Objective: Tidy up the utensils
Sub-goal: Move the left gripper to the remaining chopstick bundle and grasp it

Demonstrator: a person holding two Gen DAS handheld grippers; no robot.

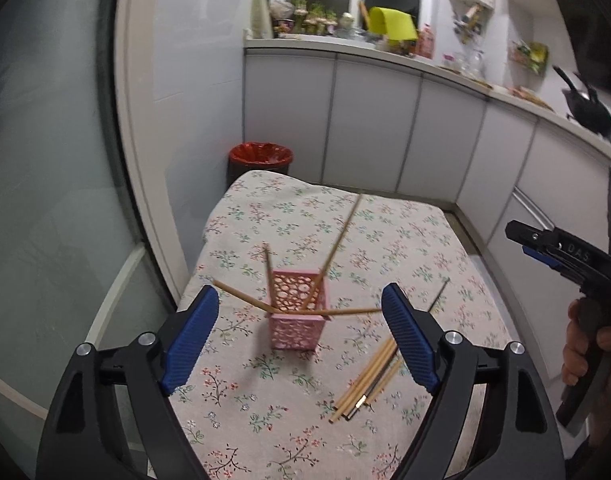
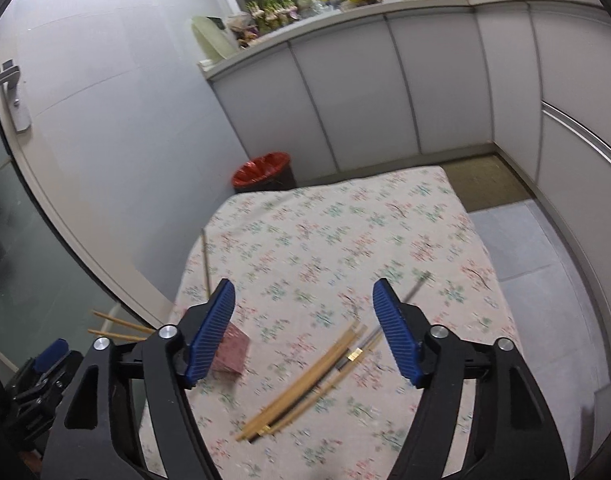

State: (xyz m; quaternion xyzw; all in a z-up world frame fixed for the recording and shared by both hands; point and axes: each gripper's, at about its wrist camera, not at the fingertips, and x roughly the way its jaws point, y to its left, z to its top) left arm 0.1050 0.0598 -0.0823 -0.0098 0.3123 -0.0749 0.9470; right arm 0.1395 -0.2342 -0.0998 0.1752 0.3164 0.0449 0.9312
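Right gripper gapes wide, empty, above loose chopsticks on floral tablecloth; left gripper likewise empty. Risk: nudging light pink holder topples its splayed sticks

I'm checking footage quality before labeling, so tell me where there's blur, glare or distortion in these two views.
Left wrist view: the chopsticks in the pink holder smear with motion blur; cabinets bow from the fisheye. Right wrist view: the floral tablecloth print is softly blurred, the loose chopsticks slightly streaked; a bright glare patch sits on the wall at top left.
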